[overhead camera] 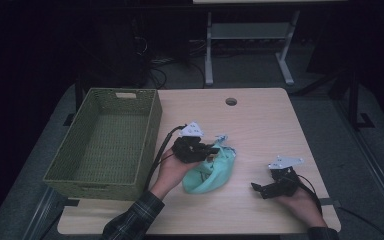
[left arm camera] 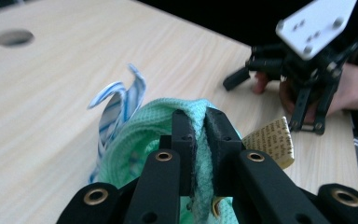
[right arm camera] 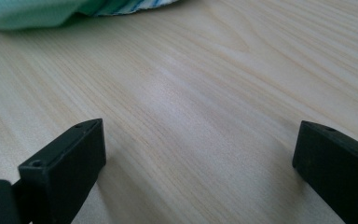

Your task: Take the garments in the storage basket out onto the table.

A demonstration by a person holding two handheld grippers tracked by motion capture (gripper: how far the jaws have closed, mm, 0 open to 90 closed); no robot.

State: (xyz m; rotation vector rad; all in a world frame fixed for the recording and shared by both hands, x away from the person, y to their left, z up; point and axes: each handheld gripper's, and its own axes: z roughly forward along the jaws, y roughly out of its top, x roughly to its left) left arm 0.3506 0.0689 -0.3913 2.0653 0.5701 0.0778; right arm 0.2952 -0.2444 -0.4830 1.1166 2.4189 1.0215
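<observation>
The left hand-held gripper is clamped on the mint cloth, whose length runs diagonally; the right stands apart.

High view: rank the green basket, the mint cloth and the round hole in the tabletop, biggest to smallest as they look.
1. green basket, by far the largest
2. mint cloth, bunched up
3. round hole, smallest

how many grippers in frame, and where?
2. The left gripper is mid-table beside the green basket, shut on the mint cloth. The right gripper rests near the table's right front edge, jaws open, nothing between them.
</observation>
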